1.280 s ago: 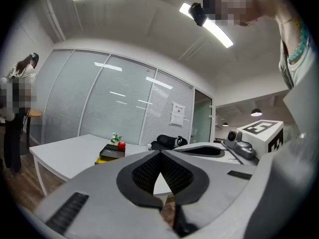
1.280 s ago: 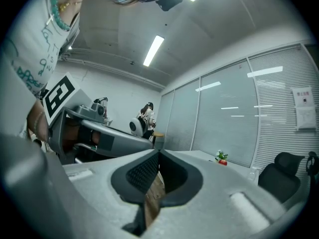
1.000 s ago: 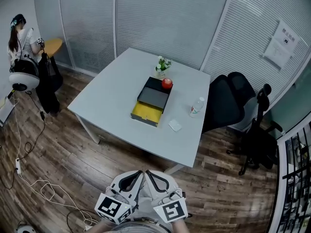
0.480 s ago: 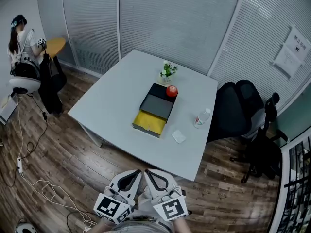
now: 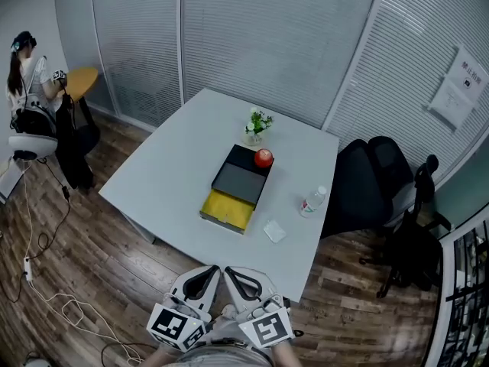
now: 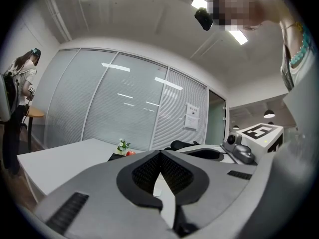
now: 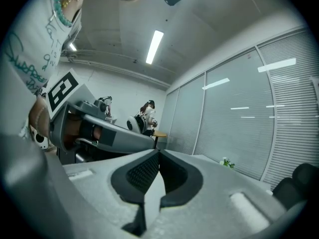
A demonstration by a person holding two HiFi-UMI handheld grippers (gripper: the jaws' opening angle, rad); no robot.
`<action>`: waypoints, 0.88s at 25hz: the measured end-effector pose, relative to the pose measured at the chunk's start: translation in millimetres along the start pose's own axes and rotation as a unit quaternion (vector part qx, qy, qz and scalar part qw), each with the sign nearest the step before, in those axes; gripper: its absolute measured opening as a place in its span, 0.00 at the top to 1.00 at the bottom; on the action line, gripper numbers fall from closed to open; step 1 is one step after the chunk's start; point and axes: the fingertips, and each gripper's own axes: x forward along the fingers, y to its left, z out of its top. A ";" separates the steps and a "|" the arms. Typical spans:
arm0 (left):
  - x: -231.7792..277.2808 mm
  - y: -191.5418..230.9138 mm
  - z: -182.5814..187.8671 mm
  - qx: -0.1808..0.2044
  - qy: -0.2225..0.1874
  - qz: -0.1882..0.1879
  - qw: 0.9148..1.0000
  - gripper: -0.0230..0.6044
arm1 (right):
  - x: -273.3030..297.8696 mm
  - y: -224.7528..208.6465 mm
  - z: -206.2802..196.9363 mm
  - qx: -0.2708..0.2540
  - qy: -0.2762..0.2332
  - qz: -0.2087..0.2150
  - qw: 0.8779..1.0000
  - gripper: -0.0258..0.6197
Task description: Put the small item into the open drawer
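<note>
My grey left gripper (image 5: pixel 215 271) and right gripper (image 5: pixel 230 272), bottom centre, were closed and empty; the yellow open drawer (image 5: pixel 227 209) lay mid-frame.

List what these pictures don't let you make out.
- White item: too small in the head view to identify.
- Drawer: in the head view its rear part is hidden under the box. In the left gripper view the left gripper blocks it with its own body.
- Wall notice: print too small to read in the head view.
- Bottle: label too small to read in the head view.
</note>
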 end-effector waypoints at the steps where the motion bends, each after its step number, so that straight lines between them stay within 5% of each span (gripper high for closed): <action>1: 5.0 -0.4 0.3 0.000 -0.001 -0.001 1.000 0.97 | 0.4 -4.5 -0.9 0.000 -0.001 0.000 1.000 0.96; 13: 29.7 9.6 -1.7 -0.010 0.003 0.008 1.000 0.97 | 7.0 -29.5 -11.1 0.010 0.004 0.001 1.000 0.96; 22: 55.4 24.8 6.6 -0.016 0.012 -0.028 0.999 0.97 | 28.1 -51.8 -11.4 0.027 0.003 -0.032 0.999 0.96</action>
